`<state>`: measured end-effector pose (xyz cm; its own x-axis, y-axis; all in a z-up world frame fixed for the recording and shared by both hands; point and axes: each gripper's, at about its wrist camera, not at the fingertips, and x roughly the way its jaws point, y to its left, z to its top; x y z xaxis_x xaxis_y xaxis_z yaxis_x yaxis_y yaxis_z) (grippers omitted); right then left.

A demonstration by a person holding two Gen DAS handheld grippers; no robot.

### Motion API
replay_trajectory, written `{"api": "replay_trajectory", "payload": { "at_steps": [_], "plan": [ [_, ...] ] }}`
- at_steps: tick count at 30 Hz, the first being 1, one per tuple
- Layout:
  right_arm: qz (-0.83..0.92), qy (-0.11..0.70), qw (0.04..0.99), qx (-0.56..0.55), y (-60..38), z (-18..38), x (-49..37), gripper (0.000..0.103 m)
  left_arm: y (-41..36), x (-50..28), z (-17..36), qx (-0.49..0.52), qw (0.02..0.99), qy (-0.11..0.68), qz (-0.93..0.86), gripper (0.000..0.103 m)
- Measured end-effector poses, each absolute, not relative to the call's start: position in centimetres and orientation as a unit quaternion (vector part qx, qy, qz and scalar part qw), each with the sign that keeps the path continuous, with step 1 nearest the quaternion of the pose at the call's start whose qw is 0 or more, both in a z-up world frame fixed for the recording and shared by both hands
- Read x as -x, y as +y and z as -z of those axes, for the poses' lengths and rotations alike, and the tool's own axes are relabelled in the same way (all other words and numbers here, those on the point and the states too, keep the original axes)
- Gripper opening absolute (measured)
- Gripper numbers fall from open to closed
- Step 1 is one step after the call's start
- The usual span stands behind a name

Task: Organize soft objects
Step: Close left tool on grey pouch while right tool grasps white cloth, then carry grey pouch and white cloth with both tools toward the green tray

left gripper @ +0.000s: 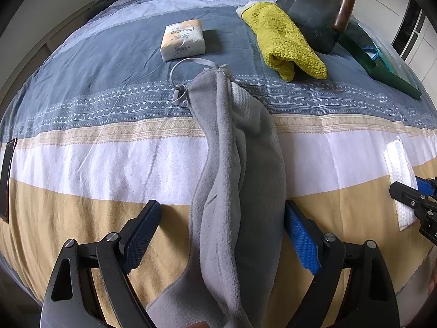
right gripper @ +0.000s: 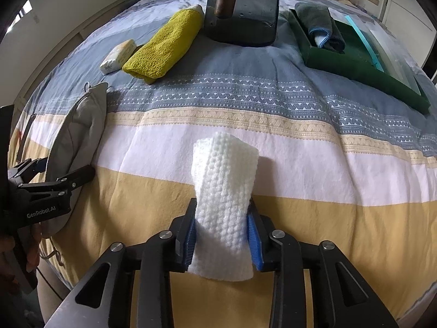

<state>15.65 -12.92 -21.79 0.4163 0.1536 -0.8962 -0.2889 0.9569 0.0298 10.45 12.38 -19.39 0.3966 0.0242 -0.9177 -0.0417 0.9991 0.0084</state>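
Two cloths [right gripper: 164, 46] [right gripper: 322, 26], tissue pack [right gripper: 118, 56], green tray [right gripper: 363, 68]

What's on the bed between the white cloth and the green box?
Nothing. In the right wrist view, only bare striped bedcover stretches between the white cloth, pinched in the right gripper, and the green box.

— What's on the striped bed [right gripper: 314, 147]?
— A dark stand [right gripper: 243, 8] with a brown wooden handle [left gripper: 344, 6] near the middle.
— Anything else?
— A packet of tissues [left gripper: 182, 40] lies to its left.
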Motion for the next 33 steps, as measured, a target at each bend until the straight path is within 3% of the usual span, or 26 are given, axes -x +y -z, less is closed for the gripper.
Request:
{"api": "replay_trajectory", "payload": {
  "at_steps": [6,14,23,33],
  "plan": [
    [-0.131,0.523,0.839,0.076,-12.8,21.6,-15.8,0.032,12.0,-10.7,19.3,0.008,0.836,0.549,-0.015,0.073],
    [-0.131,0.52,0.838,0.097,-12.3,21.6,-16.0,0.016,11.8,-10.7,19.4,0.002,0.837,0.547,-0.018,0.07],
    [-0.127,0.515,0.838,0.125,-11.8,21.6,-15.8,0.011,10.7,-10.7,19.2,-0.006,0.84,0.543,-0.008,0.037],
    [-0.127,0.507,0.841,0.14,-11.7,21.3,-15.6,0.01,10.2,-10.7,18.8,-0.017,0.843,0.537,-0.011,0.027]
  ]
}}
